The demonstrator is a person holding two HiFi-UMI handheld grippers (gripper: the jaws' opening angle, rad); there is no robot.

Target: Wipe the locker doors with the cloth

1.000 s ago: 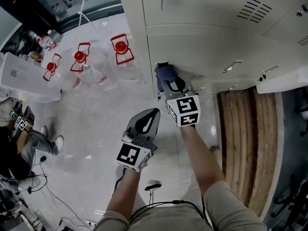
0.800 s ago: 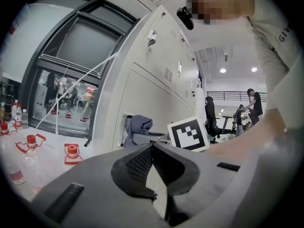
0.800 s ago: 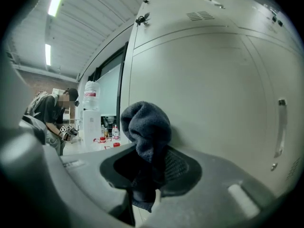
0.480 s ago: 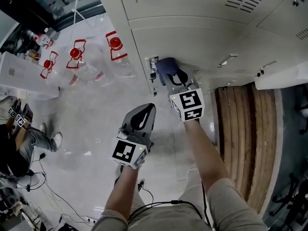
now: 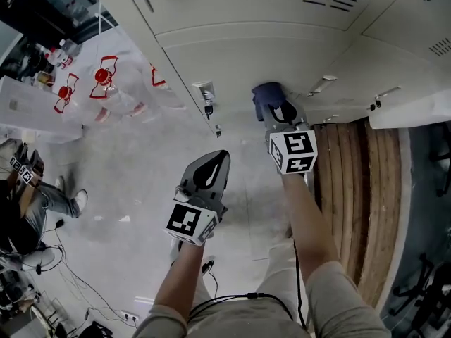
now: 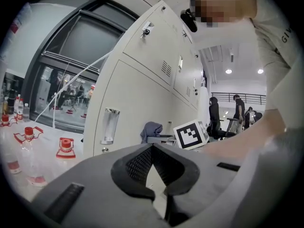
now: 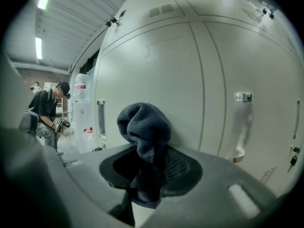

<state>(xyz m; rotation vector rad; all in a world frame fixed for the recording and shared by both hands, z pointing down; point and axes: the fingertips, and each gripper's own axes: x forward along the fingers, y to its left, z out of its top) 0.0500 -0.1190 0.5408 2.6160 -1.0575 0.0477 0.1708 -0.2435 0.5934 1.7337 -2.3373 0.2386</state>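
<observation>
The left tongs (image 5: 211, 164), grey plastic with black pads, hang back from the cream metal locker door (image 5: 232, 55) with their jaws together on nothing. I judge they are held clear to leave the wiping arm room. Closer to the door, the right tongs (image 5: 280, 113) are clamped on the bunched dark blue-grey terry cloth (image 5: 268, 96). Its rounded wad stands proud of the jaws, so fabric rather than plastic meets the paint. The wad appears pressed against the door's face. Left of the door, clear red-capped bottles (image 5: 102, 83) sit on the pale floor (image 5: 134, 167), well apart from the wiping.
</observation>
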